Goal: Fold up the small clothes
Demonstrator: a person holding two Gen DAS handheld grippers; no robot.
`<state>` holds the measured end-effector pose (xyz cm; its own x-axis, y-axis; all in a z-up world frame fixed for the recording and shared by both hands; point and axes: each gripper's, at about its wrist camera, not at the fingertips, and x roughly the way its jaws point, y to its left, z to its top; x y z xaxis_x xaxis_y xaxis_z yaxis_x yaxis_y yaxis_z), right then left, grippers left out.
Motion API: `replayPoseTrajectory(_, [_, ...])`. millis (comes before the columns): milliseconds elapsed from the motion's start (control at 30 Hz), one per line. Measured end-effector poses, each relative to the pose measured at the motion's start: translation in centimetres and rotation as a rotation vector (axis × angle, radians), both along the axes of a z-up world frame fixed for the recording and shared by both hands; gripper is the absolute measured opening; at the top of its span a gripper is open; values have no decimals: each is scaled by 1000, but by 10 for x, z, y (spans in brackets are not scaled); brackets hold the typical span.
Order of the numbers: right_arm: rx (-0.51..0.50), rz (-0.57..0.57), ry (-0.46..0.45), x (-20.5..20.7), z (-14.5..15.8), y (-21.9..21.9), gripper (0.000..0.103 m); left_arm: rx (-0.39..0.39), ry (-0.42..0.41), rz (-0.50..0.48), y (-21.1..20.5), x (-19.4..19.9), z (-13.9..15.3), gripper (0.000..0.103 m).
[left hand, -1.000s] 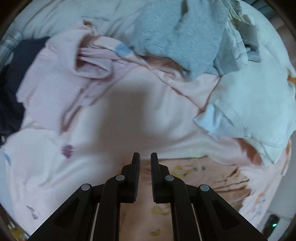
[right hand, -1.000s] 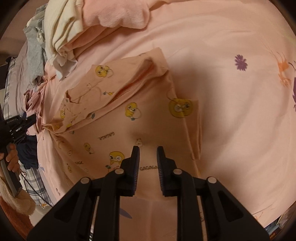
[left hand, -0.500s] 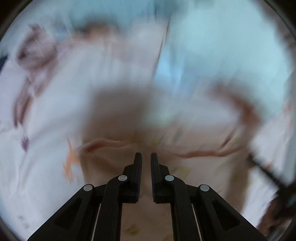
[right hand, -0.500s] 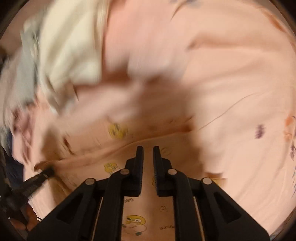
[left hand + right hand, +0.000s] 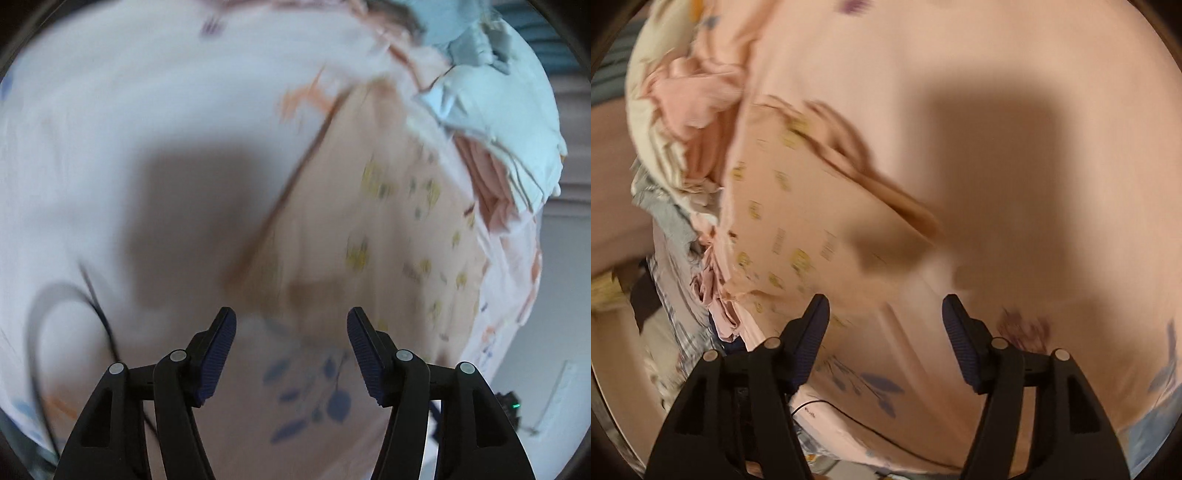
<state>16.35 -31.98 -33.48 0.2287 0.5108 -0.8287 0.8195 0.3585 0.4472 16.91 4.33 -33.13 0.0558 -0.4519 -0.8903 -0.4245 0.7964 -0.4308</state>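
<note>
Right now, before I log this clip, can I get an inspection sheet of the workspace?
Surface: floral bedsheet, pale, blurred by motion.
Job's things: peach chick-print garment lying flat on the sheet, ahead of both grippers; neither holds it.
Clutter: heap of clothes beside the garment, pale blue piece on top.
Grippers: left gripper and right gripper, jaws wide apart, empty.
Cables: thin dark cable on the sheet at left.
Surroundings: too blurred to tell.
</note>
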Motion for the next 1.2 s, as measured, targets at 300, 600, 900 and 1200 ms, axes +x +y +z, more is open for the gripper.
replayPoseTrajectory(300, [76, -50, -45, 9, -20, 19, 65, -245, 33, 127, -37, 7, -41, 61])
replayPoseTrajectory(600, [89, -91, -127, 41, -43, 21, 57, -369, -40, 282, -33, 18, -56, 61])
replayPoseTrajectory(900, [-1, -62, -120, 48, -62, 15, 9, -288, -2, 316, -31, 9, -75, 16])
replayPoseTrajectory(1200, [-202, 121, -114, 54, -12, 23, 6, 114, -119, 54, -50, 17, -13, 9])
